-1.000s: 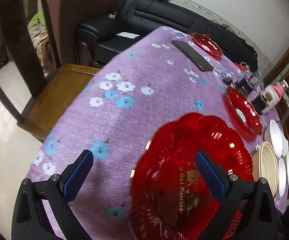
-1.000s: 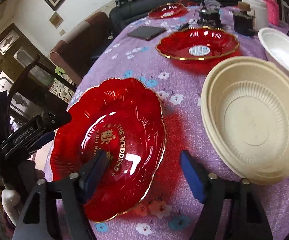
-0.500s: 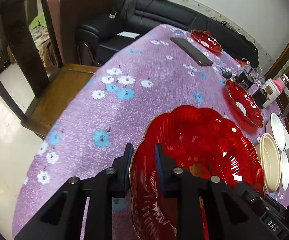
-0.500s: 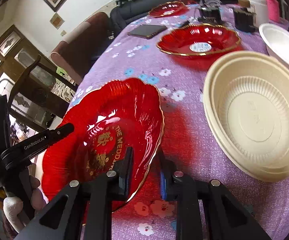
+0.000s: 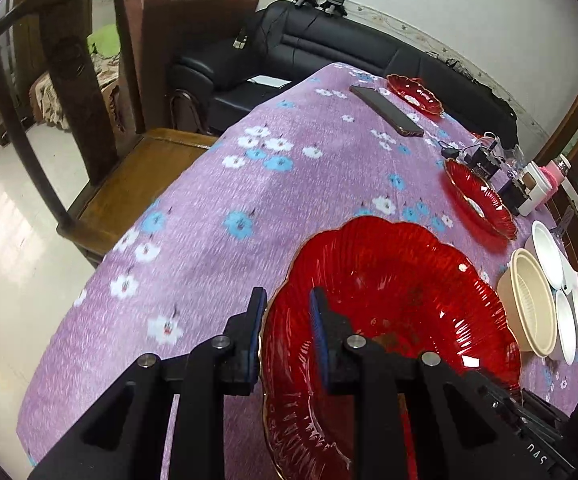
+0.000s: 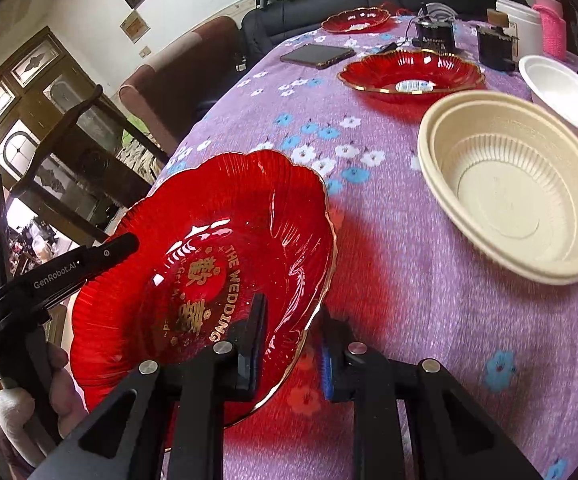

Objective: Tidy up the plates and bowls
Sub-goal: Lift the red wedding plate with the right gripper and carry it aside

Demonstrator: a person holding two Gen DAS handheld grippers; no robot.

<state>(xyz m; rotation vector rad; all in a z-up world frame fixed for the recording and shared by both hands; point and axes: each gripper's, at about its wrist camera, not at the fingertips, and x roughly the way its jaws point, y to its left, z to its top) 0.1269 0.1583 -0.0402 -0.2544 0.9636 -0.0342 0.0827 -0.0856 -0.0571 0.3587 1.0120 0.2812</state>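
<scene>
A large red scalloped plate (image 5: 393, 320) with gold lettering (image 6: 217, 248) is held above the purple flowered tablecloth. My left gripper (image 5: 285, 312) is shut on its near left rim. My right gripper (image 6: 293, 328) is shut on its right rim. The plate is tilted and clear of the cloth. A second red plate (image 6: 411, 74) (image 5: 479, 198) lies further along the table, and a third red plate (image 6: 355, 19) (image 5: 415, 94) at the far end. A beige bowl (image 6: 513, 184) (image 5: 527, 304) sits to the right, with white bowls (image 6: 561, 94) (image 5: 549, 254) beside it.
A dark phone (image 6: 317, 55) (image 5: 385, 110) lies on the cloth. Black boxes (image 6: 435, 34), a white container (image 6: 523, 20) and a pink bottle (image 6: 549, 26) stand at the far right. A wooden chair (image 5: 101, 128) and a black sofa (image 5: 329, 52) border the table.
Both grippers went from open astride the plate's rim to shut on it. The plate has risen off the cloth and tilted.
</scene>
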